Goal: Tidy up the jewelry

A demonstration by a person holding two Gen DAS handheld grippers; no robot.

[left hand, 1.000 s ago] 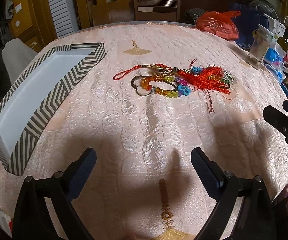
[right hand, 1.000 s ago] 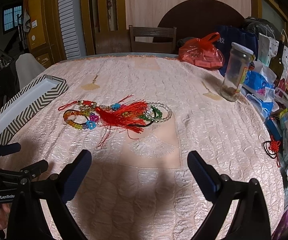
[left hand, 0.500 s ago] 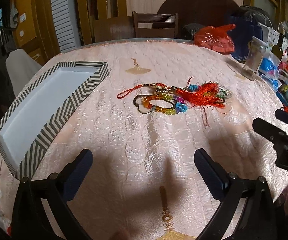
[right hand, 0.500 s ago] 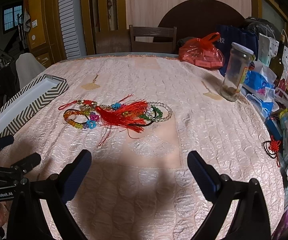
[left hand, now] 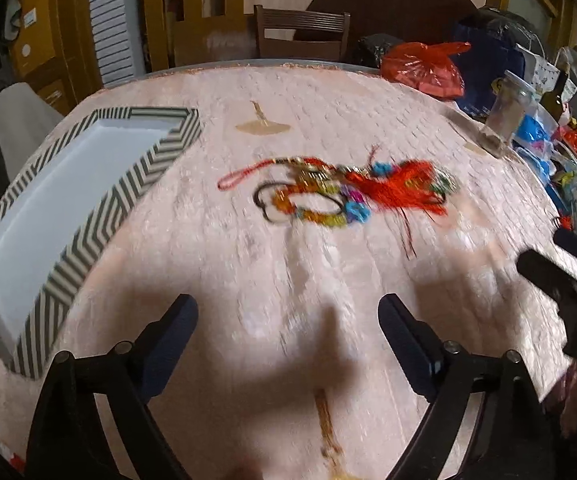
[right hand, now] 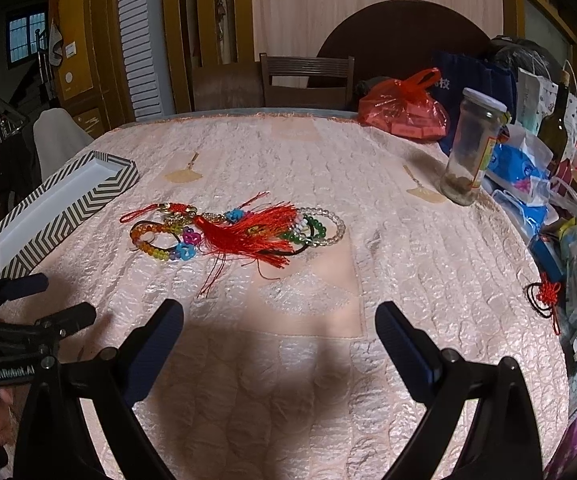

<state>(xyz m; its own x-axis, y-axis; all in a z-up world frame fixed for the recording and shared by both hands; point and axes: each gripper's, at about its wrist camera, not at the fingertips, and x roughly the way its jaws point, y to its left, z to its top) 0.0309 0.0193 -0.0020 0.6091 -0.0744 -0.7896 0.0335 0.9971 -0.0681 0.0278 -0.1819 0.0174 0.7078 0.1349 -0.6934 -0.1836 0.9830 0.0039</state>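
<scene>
A heap of jewelry [left hand: 340, 192] [right hand: 232, 232] lies mid-table: coloured bead bracelets, a red tassel [right hand: 248, 234], a red cord and a clear bead bracelet [right hand: 328, 226]. A long chevron-striped tray [left hand: 60, 208] [right hand: 60, 208] with a white inside sits to its left, holding nothing. My left gripper [left hand: 288, 312] hovers well short of the heap; its jaws are closing with nothing between them. My right gripper [right hand: 278, 316] stands open over bare cloth, nothing in it. Each gripper shows at the edge of the other's view.
A pink quilted cloth [right hand: 288, 152] covers the round table. A glass jar [right hand: 472, 152], a red plastic bag [right hand: 404, 108], a dark bottle and packets crowd the right side. A red knotted charm [right hand: 548, 292] lies near the right edge. A wooden chair [right hand: 306, 80] stands behind.
The left wrist view has tilted up and drawn back a little, so the heap and tray look farther off, and it is now blurred. Its jaws stand slightly narrower. The right gripper has not moved.
</scene>
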